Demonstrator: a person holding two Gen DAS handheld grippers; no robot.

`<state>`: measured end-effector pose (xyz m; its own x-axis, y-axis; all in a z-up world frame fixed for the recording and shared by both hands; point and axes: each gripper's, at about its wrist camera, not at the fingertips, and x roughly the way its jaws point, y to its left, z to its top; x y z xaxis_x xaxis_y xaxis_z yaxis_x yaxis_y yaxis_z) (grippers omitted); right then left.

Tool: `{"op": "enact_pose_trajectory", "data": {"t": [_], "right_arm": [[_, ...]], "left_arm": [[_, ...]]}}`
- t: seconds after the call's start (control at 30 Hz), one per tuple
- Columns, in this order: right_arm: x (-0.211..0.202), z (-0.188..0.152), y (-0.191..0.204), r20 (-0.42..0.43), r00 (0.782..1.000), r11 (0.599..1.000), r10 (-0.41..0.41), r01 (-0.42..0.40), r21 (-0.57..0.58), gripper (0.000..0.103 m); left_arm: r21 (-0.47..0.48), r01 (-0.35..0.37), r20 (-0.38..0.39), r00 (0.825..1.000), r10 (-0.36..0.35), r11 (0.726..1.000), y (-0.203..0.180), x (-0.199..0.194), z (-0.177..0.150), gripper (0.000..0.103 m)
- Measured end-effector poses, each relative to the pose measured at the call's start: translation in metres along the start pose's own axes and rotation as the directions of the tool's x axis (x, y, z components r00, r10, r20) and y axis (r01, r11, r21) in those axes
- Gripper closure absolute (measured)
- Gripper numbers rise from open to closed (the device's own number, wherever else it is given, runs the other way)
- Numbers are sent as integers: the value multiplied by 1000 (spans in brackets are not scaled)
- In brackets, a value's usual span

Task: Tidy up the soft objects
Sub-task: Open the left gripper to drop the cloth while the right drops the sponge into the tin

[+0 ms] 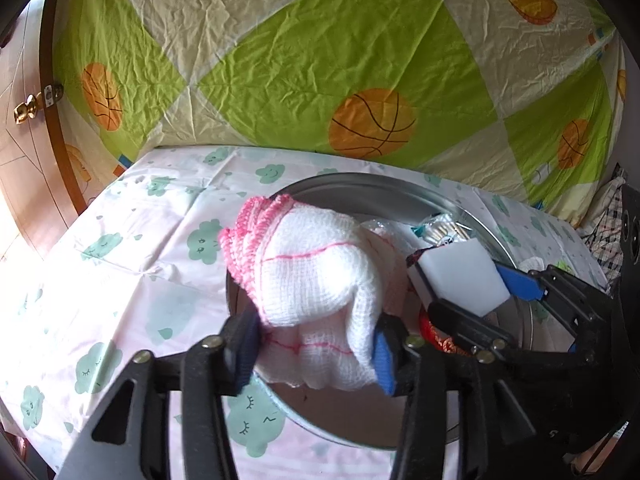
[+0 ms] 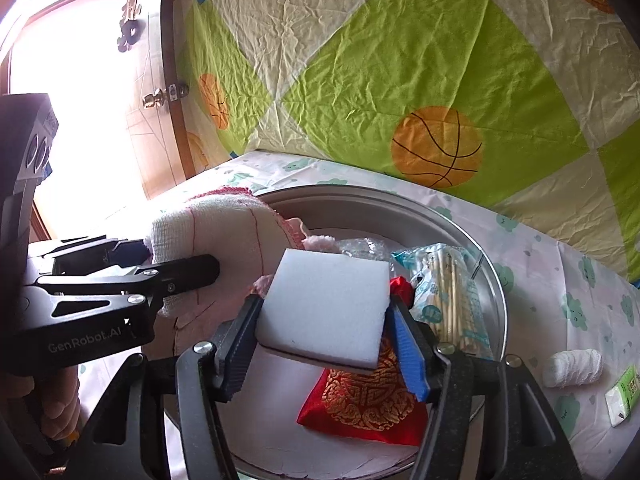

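My left gripper (image 1: 316,344) is shut on a folded white gauze cloth with pink edging (image 1: 316,276) and holds it above the left part of a round metal tray (image 1: 360,188). The cloth also shows in the right wrist view (image 2: 224,232). My right gripper (image 2: 324,332) is shut on a white sponge block (image 2: 326,306) above the tray (image 2: 492,280); the sponge shows in the left wrist view (image 1: 460,272) too. In the tray lie a red and gold embroidered pouch (image 2: 364,404) and a packet of cotton swabs (image 2: 448,296).
A rolled white gauze bandage (image 2: 576,368) and a small green and white packet (image 2: 622,396) lie on the cloud-print tablecloth (image 1: 132,264) right of the tray. A basketball-print quilt (image 1: 320,60) hangs behind. A wooden door with a brass knob (image 1: 24,110) stands at the left.
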<state>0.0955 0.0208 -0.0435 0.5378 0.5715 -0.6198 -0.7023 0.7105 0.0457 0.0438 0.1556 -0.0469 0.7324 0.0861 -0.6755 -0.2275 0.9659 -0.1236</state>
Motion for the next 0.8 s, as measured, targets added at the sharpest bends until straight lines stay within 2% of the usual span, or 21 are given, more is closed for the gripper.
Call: {"op": "enact_pose_trajectory", "data": {"t": [0.1, 0.4, 0.57, 0.7, 0.77, 0.8], "right_arm": [[-3, -3, 4, 7, 1000, 1000, 4, -4, -12, 25], [-30, -3, -8, 58, 998, 1000, -11, 9, 26, 24], [-57, -9, -30, 120, 992, 997, -46, 39, 62, 20], [-75, -15, -56, 172, 980, 990, -103, 83, 118, 18], [-82, -18, -70, 188, 974, 983, -122, 92, 160, 18], [-85, -20, -75, 196, 972, 979, -134, 99, 179, 18]], "left_arm": [[-16, -31, 40, 999, 32, 999, 5, -13, -1, 11], [-19, -37, 102, 994, 39, 999, 3, -33, 6, 1], [-32, -61, 50, 997, 63, 998, 4, -11, 0, 1], [-80, 26, 6, 1000, -26, 996, -1, -1, -5, 1], [-63, 13, 8, 1000, -12, 998, -13, -1, -5, 1], [-53, 37, -3, 999, -37, 998, -19, 0, -6, 1]]}}
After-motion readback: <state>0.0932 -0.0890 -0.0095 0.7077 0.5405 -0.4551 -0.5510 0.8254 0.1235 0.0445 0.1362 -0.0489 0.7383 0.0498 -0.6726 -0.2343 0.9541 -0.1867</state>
